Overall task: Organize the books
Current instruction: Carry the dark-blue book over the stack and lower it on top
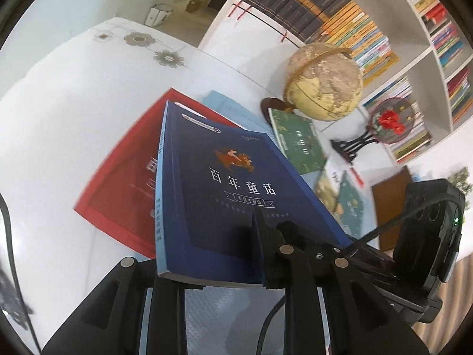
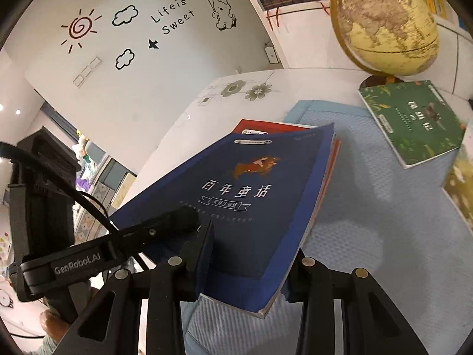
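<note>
A dark blue book [image 1: 236,183] with white title characters hangs tilted over the table, held by its near edge. My left gripper [image 1: 212,236] is shut on it, one finger on the cover and the other hidden beneath. My right gripper [image 2: 254,245] is shut on the same blue book [image 2: 251,201] beside it, its far finger hidden under the book. Each view shows the other tool: the right gripper [image 1: 348,245] at the right, the left gripper [image 2: 189,219] at the left. A red book [image 1: 118,183] lies flat under the blue one, and its top edge [image 2: 266,127] peeks out beyond.
A light blue mat [image 2: 369,207] covers the white table [image 1: 59,118]. A green book [image 2: 414,121] lies by the globe [image 1: 325,82]. More picture books [image 1: 348,201] lie at the right. A round red ornament [image 1: 390,121] stands before the filled bookshelf [image 1: 325,9].
</note>
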Action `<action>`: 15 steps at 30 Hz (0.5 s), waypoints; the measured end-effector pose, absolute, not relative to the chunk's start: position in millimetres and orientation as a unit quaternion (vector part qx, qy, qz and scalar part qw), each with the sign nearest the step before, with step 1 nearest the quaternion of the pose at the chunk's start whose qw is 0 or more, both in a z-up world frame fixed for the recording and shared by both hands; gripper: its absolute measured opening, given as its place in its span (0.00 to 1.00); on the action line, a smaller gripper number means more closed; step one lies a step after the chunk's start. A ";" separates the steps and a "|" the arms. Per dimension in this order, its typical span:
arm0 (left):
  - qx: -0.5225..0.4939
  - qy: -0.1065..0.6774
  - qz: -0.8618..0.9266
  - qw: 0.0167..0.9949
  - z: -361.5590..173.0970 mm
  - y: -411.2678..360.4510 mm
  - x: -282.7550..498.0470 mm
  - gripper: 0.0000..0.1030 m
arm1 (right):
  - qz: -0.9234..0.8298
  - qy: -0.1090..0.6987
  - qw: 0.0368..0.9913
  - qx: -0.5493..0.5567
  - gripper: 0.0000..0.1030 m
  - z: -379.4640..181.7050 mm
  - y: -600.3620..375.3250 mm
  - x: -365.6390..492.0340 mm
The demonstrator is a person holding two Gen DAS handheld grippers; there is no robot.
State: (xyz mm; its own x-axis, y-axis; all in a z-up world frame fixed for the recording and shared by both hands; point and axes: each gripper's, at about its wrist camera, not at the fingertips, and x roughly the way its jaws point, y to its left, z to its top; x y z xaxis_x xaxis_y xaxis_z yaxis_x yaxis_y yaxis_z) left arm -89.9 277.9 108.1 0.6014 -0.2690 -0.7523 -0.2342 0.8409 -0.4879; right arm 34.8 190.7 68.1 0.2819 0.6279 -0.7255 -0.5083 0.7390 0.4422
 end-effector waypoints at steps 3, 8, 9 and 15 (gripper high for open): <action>-0.269 0.453 0.002 0.850 109.0 281.0 -88.6 0.20 | 0.357 0.492 0.791 0.069 0.36 65.2 196.3 40.2; -0.252 0.460 0.009 0.851 107.3 282.4 -90.3 0.21 | 0.355 0.503 0.785 0.073 0.36 60.5 201.1 39.3; -0.249 0.461 0.010 0.852 106.4 282.5 -91.4 0.22 | 0.356 0.505 0.783 0.073 0.36 59.3 201.7 38.5; -0.245 0.466 0.017 0.850 101.1 284.1 -96.3 0.22 | 0.358 0.515 0.775 0.077 0.36 49.1 204.9 34.6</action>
